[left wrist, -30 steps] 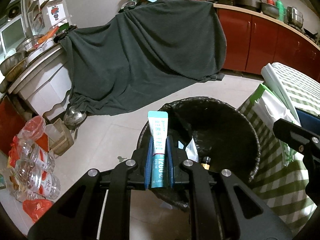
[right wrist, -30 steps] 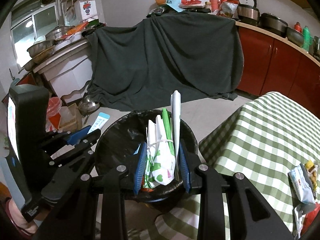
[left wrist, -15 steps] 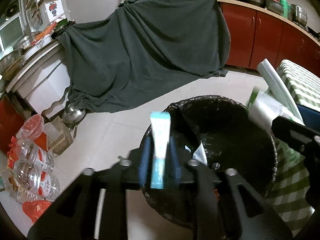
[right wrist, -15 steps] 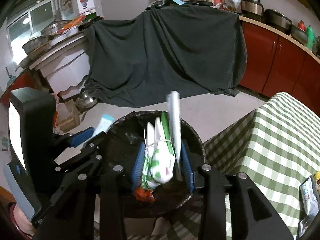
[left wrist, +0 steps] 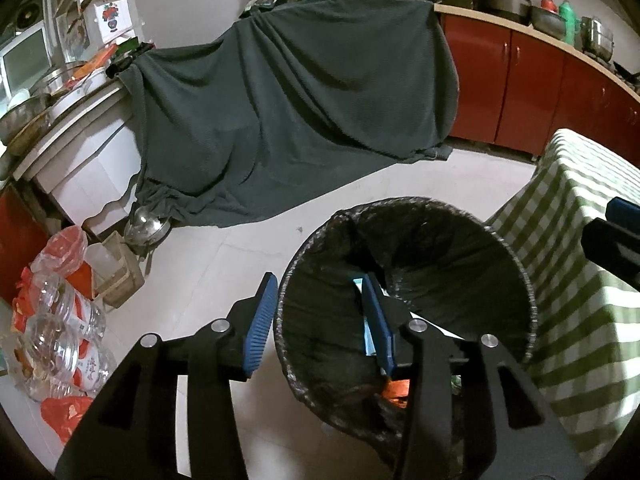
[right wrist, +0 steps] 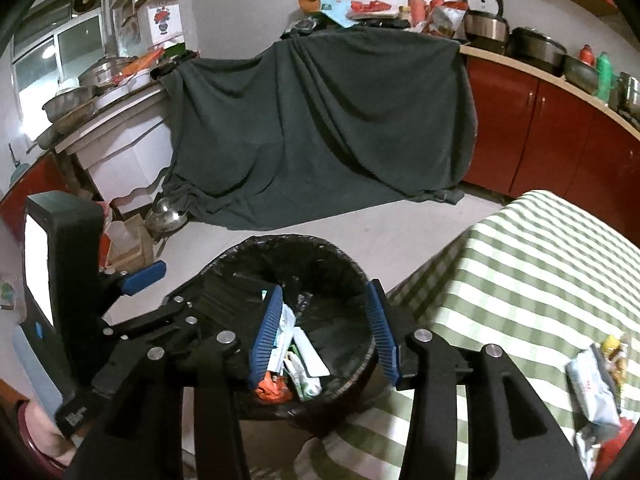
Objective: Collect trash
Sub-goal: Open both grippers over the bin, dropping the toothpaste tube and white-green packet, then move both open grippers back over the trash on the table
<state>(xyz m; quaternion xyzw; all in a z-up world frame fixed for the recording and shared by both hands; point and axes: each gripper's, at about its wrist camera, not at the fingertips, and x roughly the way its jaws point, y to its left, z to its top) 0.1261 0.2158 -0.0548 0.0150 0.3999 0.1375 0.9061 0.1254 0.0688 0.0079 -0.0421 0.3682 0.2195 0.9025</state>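
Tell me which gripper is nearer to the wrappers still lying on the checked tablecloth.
Right. The right gripper hangs open over the trash bin, beside the table corner, with the wrappers just off to its right. The left gripper sits open at the bin's far left rim.

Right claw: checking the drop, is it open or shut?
Open. The right claw holds nothing, blue pads spread wide above the trash bin.

The black-lined trash bin (right wrist: 240, 256) sits below the spread right jaws; inside, a white-and-green wrapper bundle (right wrist: 304, 364) and crumpled orange scrap (right wrist: 272, 390) lie by the left jaw, nearer it than the right.
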